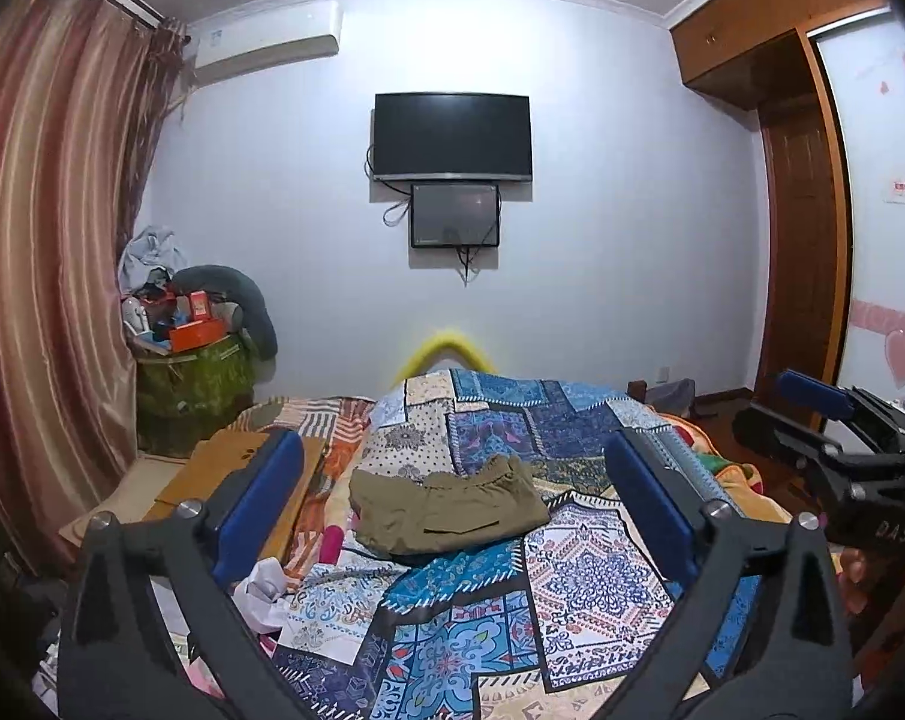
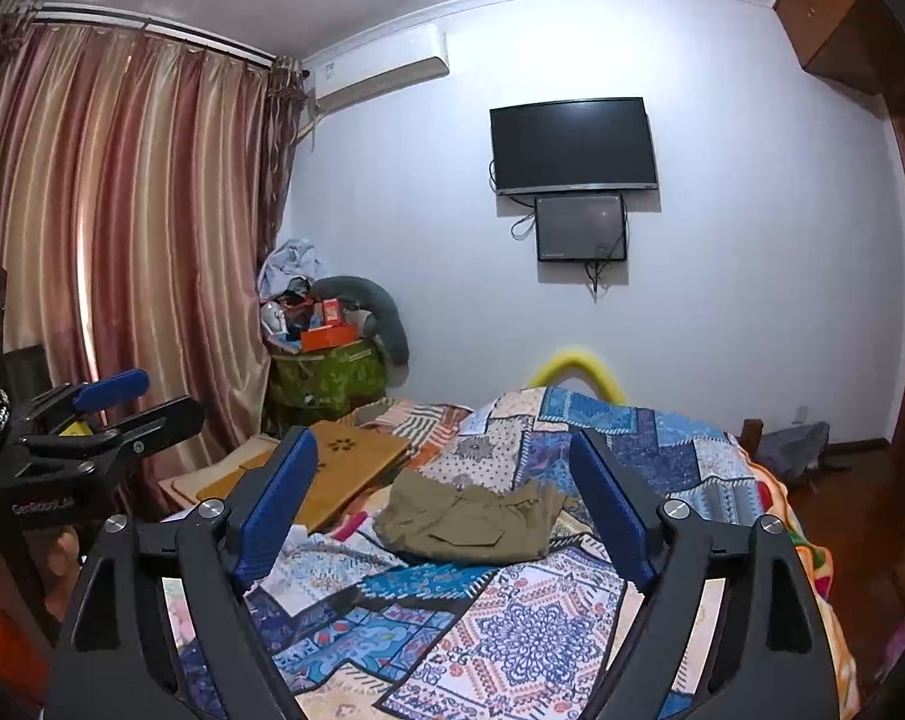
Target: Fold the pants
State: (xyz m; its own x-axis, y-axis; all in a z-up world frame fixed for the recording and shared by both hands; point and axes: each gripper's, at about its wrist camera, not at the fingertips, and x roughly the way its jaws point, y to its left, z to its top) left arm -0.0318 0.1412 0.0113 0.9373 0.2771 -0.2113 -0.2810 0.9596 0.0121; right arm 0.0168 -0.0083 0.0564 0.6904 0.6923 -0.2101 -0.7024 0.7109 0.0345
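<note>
Olive-green pants (image 1: 449, 507) lie folded into a compact bundle on the patchwork quilt (image 1: 590, 588) on the bed, a pocket slit facing up. They also show in the right wrist view (image 2: 473, 519). My left gripper (image 1: 452, 498) is open and empty, held above the bed short of the pants. My right gripper (image 2: 443, 495) is open and empty too, at about the same height. The right gripper shows at the right edge of the left wrist view (image 1: 824, 414). The left gripper shows at the left edge of the right wrist view (image 2: 134, 399).
A wooden lap desk (image 2: 332, 468) lies on the bed's left side. White crumpled cloth (image 1: 266, 591) lies near the left fingers. A cluttered green bin (image 1: 194, 384) stands by the curtain. A wardrobe (image 1: 800, 228) and floor are on the right.
</note>
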